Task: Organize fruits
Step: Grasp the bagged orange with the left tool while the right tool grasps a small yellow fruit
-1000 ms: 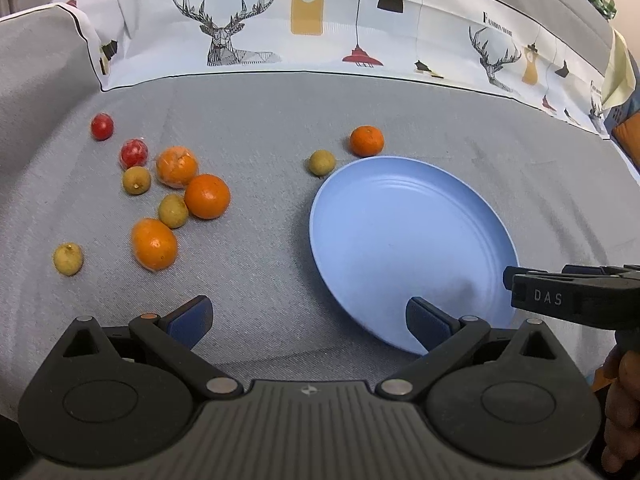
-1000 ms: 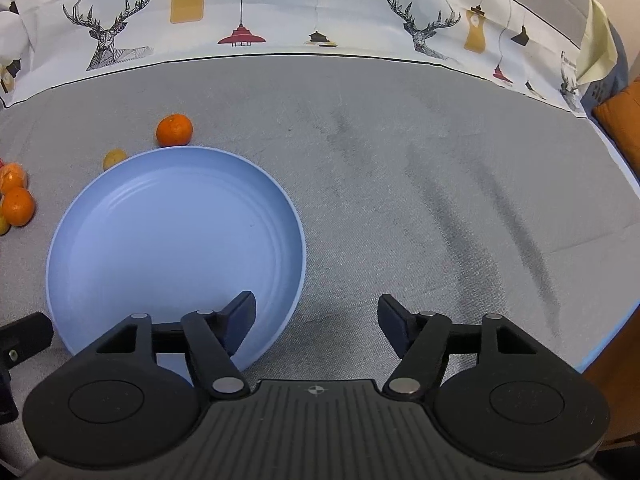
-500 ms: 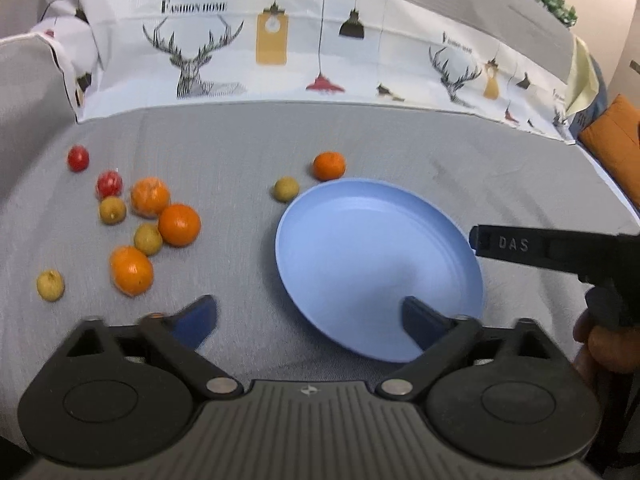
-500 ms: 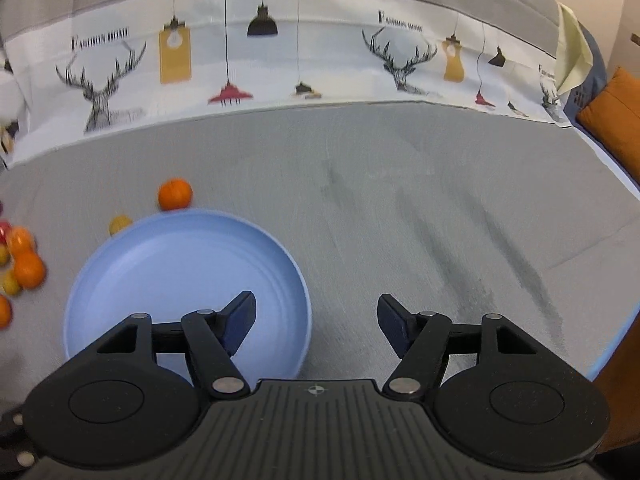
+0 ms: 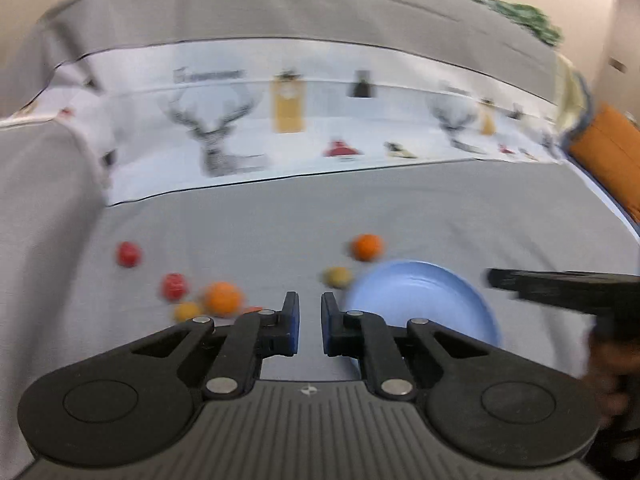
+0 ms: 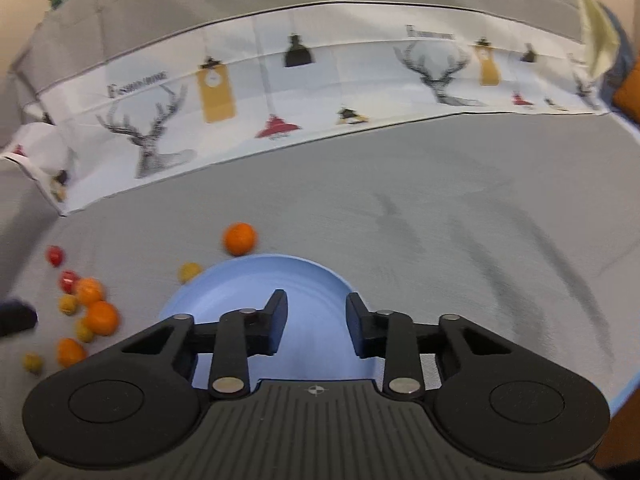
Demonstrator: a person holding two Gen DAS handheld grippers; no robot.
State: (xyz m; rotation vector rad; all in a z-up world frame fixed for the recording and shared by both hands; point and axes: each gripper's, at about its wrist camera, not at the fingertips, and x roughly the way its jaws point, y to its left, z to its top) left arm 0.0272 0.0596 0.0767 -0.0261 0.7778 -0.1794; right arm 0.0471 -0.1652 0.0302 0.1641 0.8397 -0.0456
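A blue plate (image 5: 420, 300) (image 6: 256, 284) lies empty on the grey cloth. An orange (image 5: 366, 247) (image 6: 239, 239) and a small yellow-green fruit (image 5: 337, 277) (image 6: 189, 271) sit just behind its far left rim. A cluster of oranges (image 6: 102, 317), red fruits (image 5: 128, 254) (image 6: 55, 255) and yellow-green fruits (image 6: 68, 304) lies to the left. My left gripper (image 5: 310, 318) is nearly shut and empty, raised above the cloth left of the plate. My right gripper (image 6: 313, 320) is partly open and empty above the plate. It also shows in the left wrist view (image 5: 560, 286).
A white printed cloth with deer and lamps (image 6: 280, 92) runs along the back over a grey backrest. An orange cushion (image 5: 608, 160) sits at the far right. The cloth's blue edge (image 6: 624, 392) drops off at the right.
Both grippers have lifted and tilted up, so the plate and fruits sit lower in view. The left jaws have closed from wide open to nearly shut; the right jaws have narrowed.
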